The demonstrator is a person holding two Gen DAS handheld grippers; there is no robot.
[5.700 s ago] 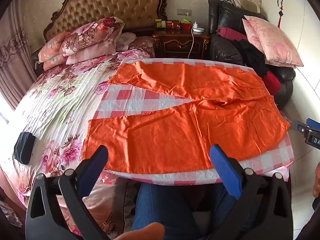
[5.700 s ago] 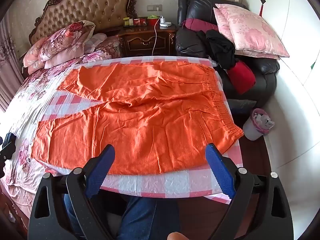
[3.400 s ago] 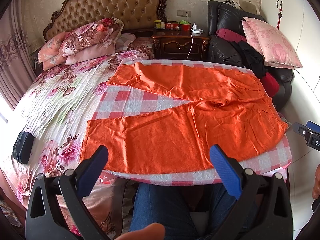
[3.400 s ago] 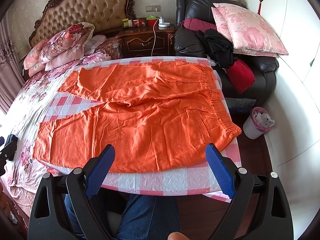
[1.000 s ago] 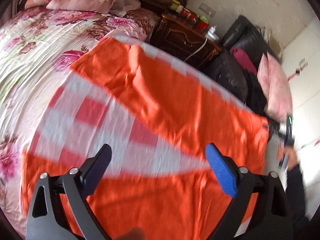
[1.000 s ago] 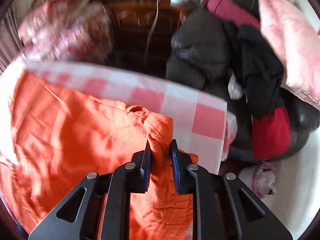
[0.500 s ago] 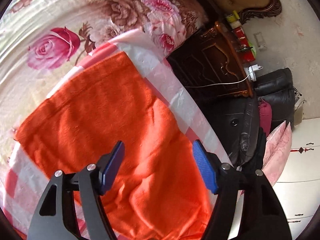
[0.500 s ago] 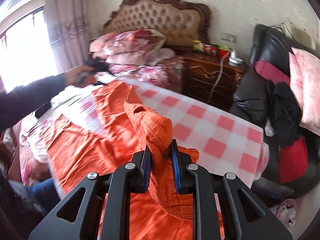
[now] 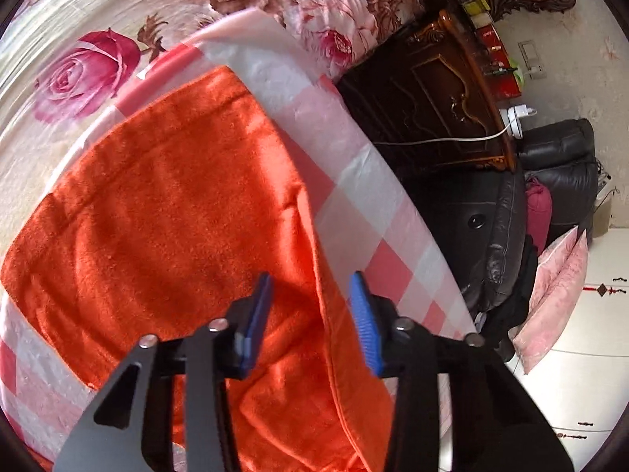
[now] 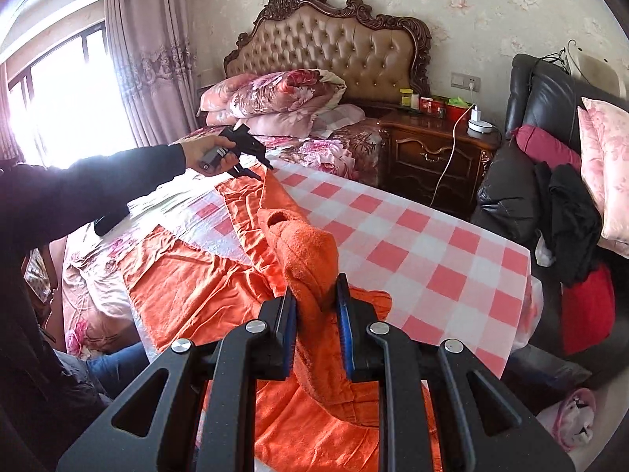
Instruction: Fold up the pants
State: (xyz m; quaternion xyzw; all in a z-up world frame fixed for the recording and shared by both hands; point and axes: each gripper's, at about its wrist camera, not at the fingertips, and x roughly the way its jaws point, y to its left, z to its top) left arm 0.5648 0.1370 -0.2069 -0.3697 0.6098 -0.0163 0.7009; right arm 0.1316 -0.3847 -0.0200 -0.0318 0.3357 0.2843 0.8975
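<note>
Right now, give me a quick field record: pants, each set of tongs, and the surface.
pants: orange, on the checked cloth, far side lifted
right tongs: shut on a bunched fold of the pants, raised off the surface
left tongs: open, straddling the far leg's raised edge
surface: pink-and-white checked cloth
fold: started, not finished
</note>
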